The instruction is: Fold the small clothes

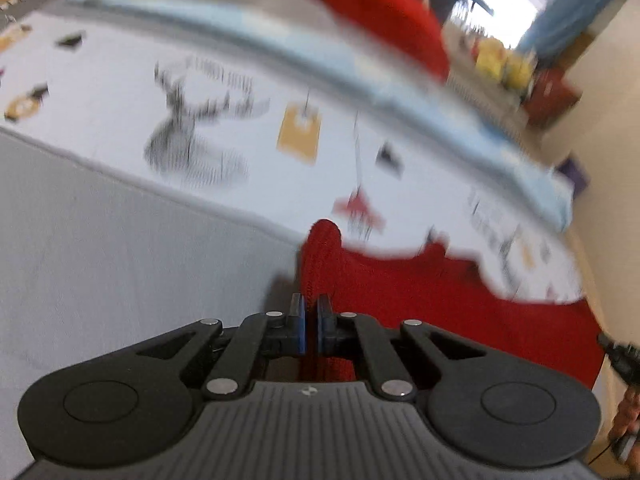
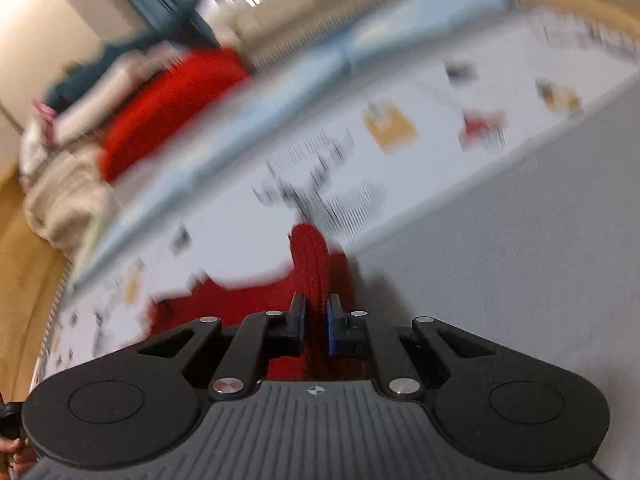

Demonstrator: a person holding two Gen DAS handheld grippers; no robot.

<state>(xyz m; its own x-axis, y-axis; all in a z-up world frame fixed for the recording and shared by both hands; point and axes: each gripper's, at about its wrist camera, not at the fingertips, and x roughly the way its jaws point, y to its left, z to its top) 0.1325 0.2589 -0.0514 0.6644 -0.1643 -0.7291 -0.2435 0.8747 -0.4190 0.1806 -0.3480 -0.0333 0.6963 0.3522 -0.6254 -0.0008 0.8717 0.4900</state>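
Observation:
A red knitted garment lies over the white printed sheet and the grey cover. My left gripper is shut on a bunched corner of it, and the red knit stands up beyond the fingertips. In the right wrist view the same red garment spreads to the left. My right gripper is shut on another ribbed corner of it, with red fabric pinched between the pads. Both views are motion-blurred.
The white sheet carries deer and tag prints, with a pale blue edge behind it. A second red cloth sits among piled laundry at the far side. The grey cover fills the near surface. Wooden floor shows beyond.

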